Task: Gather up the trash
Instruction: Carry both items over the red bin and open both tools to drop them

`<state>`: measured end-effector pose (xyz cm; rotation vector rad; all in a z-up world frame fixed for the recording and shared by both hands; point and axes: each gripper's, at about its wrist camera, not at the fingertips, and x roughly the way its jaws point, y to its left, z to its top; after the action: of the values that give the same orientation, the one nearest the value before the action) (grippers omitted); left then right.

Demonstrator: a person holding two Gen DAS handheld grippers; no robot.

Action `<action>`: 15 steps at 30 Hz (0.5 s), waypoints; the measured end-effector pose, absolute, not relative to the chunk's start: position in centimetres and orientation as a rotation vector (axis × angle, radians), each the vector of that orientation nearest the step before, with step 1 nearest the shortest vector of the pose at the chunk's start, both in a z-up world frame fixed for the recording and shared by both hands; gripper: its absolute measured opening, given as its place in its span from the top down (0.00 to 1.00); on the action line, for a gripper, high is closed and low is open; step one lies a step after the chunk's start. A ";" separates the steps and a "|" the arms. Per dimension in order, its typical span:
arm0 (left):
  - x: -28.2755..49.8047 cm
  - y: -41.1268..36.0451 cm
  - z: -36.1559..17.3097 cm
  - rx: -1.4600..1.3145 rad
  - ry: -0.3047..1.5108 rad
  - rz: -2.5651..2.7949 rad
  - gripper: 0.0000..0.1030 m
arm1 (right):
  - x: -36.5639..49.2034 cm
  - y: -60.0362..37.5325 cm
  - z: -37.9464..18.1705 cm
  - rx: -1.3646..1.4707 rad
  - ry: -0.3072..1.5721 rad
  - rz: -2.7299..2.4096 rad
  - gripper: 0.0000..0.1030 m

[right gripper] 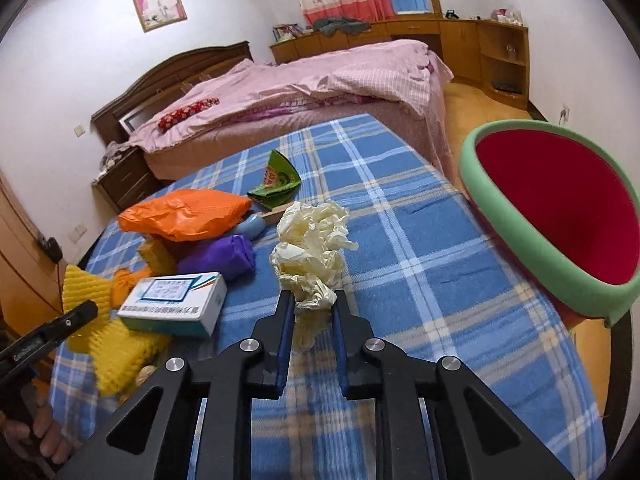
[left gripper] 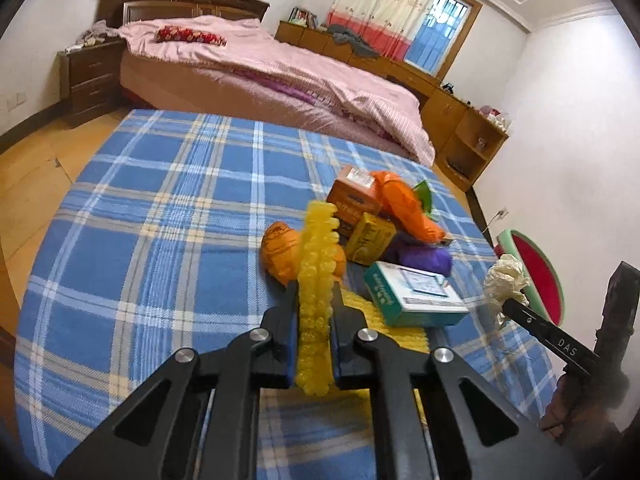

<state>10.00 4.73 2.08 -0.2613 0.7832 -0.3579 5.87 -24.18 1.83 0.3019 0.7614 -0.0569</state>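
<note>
My left gripper (left gripper: 315, 292) is shut on a yellow foam net sleeve (left gripper: 318, 264) and holds it upright above the blue plaid table (left gripper: 160, 208). My right gripper (right gripper: 313, 300) is shut on a crumpled cream tissue (right gripper: 310, 240) and holds it above the table. That tissue also shows in the left wrist view (left gripper: 505, 280). A trash pile lies on the table: white-teal box (left gripper: 416, 294), orange bag (right gripper: 184, 214), purple wrapper (right gripper: 220, 258), yellow box (left gripper: 370, 238), orange box (left gripper: 354, 196), green wrapper (right gripper: 278, 180). A watermelon-patterned bin (right gripper: 560, 216) stands at the table's right edge.
A bed with pink bedding (left gripper: 280, 68) stands beyond the table. Wooden cabinets (right gripper: 480, 48) line the far wall and a nightstand (left gripper: 92, 80) is by the bed. The wooden floor (left gripper: 36, 168) lies to the left of the table.
</note>
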 end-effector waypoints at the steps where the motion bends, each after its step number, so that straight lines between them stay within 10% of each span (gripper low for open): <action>1: 9.8 4.7 2.4 -0.260 0.772 -0.358 0.89 | 5.2 -24.3 2.3 0.303 0.746 -0.056 0.83; 15: 6.0 3.6 8.6 -0.246 0.645 -0.390 0.89 | 0.3 -26.0 5.8 0.370 0.632 -0.036 0.83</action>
<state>6.00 3.63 8.59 -0.2456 0.6446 -0.3901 0.34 -25.98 5.77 0.3703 0.6316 -0.0357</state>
